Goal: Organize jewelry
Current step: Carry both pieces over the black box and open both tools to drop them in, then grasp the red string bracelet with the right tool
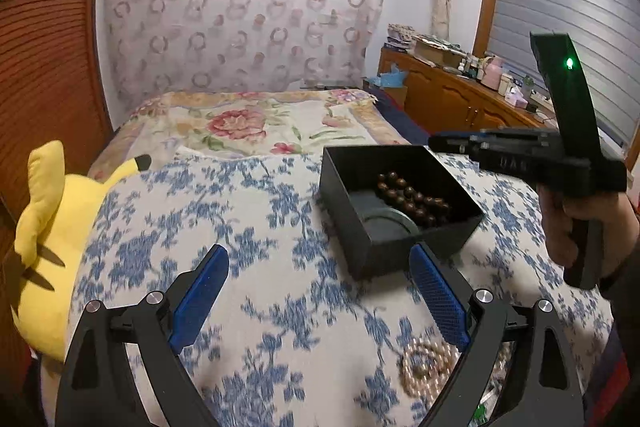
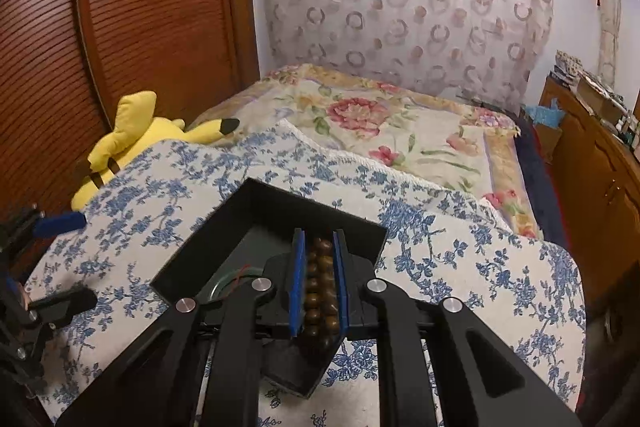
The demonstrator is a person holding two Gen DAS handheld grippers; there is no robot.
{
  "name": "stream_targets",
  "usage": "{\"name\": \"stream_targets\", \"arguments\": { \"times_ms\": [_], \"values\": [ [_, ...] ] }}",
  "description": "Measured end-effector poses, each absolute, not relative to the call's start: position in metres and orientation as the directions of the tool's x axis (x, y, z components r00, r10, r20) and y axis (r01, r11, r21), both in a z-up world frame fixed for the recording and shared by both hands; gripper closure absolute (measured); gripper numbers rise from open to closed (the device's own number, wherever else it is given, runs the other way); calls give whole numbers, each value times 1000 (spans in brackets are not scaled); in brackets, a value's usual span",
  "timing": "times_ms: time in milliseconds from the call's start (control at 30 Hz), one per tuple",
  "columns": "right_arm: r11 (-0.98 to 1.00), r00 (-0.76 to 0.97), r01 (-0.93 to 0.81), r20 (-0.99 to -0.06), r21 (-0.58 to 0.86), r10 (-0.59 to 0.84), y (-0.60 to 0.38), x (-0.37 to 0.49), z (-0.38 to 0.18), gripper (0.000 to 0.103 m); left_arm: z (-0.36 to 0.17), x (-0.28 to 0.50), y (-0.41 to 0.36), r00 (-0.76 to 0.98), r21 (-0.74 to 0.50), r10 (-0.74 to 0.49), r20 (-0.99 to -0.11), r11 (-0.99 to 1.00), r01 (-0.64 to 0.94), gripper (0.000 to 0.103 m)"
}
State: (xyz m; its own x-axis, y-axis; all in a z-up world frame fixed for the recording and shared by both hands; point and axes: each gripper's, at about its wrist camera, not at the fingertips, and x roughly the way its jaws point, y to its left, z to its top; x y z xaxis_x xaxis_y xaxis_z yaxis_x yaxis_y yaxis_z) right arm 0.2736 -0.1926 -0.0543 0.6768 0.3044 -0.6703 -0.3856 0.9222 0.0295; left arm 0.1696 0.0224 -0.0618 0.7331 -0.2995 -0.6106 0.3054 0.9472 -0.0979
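A black open box (image 1: 362, 183) sits on the blue-floral cloth and holds a brown bead bracelet (image 1: 412, 199) and a dark round item (image 1: 384, 223). My left gripper (image 1: 320, 267) is open and empty, just in front of the box. A coil of pale pearl beads (image 1: 426, 367) lies on the cloth by its right finger. In the right wrist view the box (image 2: 260, 211) is below my right gripper (image 2: 320, 247), whose blue pads stand narrowly apart with the brown beads (image 2: 320, 291) seen between them; whether they grip the beads is unclear.
A yellow plush toy (image 1: 52, 227) lies at the cloth's left edge by the wooden wardrobe (image 1: 44, 47). A floral bedspread (image 1: 256, 123) stretches behind. A wooden cabinet (image 1: 452, 95) with clutter stands at the right.
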Motion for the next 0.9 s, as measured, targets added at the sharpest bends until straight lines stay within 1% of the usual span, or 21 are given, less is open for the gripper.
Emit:
{"name": "stream_targets", "arguments": {
  "times_ms": [67,133,300,600,733,800,833,900],
  "values": [
    [919,678,-394,-667,23,308,-195,267,-50,79,-64,163,22,730,-87,-297,-616,946,311,15],
    [914,680,-405,-662,17,314,-199,254,-44,79,-65,157,20,736,-73,-283,-616,950,304,15],
    [900,674,-434,-647,44,357,-214,205,-40,79,-68,138,11,726,-78,-296,-621,945,319,15],
    [883,641,-457,-650,106,409,-232,112,-61,78,-78,98,-13,686,-74,-326,-650,926,370,15],
    [892,643,-443,-661,91,387,-236,83,-73,71,-80,81,-19,673,-85,-334,-660,923,376,15],
    [891,632,-444,-671,96,387,-238,71,-77,60,-80,71,-20,669,-92,-336,-663,923,374,15],
    [890,629,-448,-676,87,384,-237,63,-79,58,-80,65,-21,665,-95,-337,-667,923,373,15],
    [877,614,-475,-687,71,388,-235,46,-84,57,-79,57,-21,663,-95,-333,-670,925,369,15]
  ]
}}
